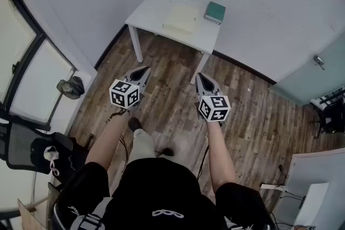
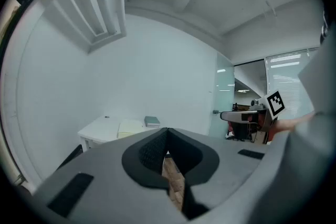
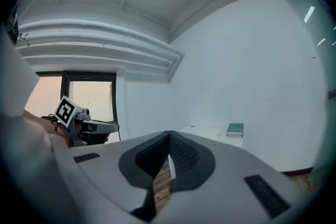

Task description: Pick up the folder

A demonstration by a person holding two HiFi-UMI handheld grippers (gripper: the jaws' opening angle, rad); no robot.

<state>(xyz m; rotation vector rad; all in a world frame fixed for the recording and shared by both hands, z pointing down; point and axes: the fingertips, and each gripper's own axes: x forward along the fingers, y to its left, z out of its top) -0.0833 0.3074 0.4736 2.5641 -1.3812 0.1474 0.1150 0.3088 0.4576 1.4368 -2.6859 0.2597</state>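
Note:
A pale cream folder (image 1: pixel 180 19) lies flat on a small white table (image 1: pixel 151 11) against the far wall; it also shows in the left gripper view (image 2: pixel 130 127). Both grippers hang over the wood floor, well short of the table. My left gripper (image 1: pixel 144 70) is shut with nothing in it, tips meeting (image 2: pixel 167 129). My right gripper (image 1: pixel 200 76) is shut and empty too, tips together (image 3: pixel 169 134). Each gripper points roughly level toward the table.
A green book (image 1: pixel 214 12) sits at the table's right end, beside the folder. A dark chair (image 1: pixel 32 151) and a bag (image 1: pixel 71 86) stand by the windows on the left. A glass door (image 1: pixel 315 75) is at the right. My own legs are below.

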